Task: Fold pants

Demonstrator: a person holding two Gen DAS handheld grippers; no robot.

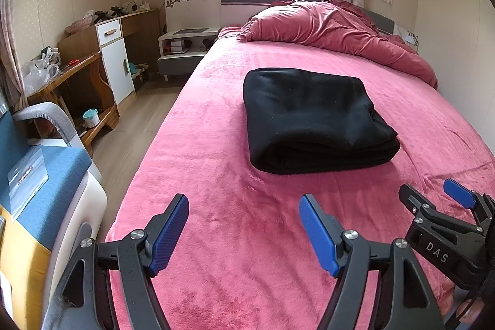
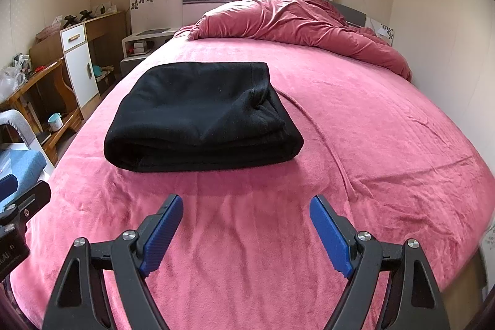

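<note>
Left wrist view, left to right. A blue-cushioned chair (image 1: 46, 175) and a wooden desk (image 1: 71, 73) are seen at the left edge, beside the bed. The left gripper (image 1: 244, 229) is held over the near part of the pink bed cover (image 1: 216, 129), its blue-padded fingers (image 1: 168, 237) spread wide apart with nothing between them. The black pants (image 1: 312, 116) are seen beyond it, in the middle of the bed, as a compact stack of several layers; nothing touches them. A crumpled red duvet (image 1: 340, 30) is heaped at the far end, under the window. At the near right, the right gripper (image 1: 433, 197) is partly shown, its fingers likewise parted.

Right wrist view, left to right. The pants (image 2: 201, 116) lie ahead and left of centre, their rounded fold edge turned toward the camera and the layered edges at the right side of the stack. The right gripper (image 2: 244, 231) is held near, above bare cover, with fingers apart and empty.

Handling, as judged. The fabric appears to be a soft, thick, fleece-like knit: light, limp and non-fragile, with a matte nap that is unlikely to slip between ribbed pads. The folding appears complete or nearly so. Should the stack be moved or squared, all layers are best pinched together at the two near corners of the fold edge, one per gripper, since a grasp on the top layer alone would be expected to peel the stack open.
</note>
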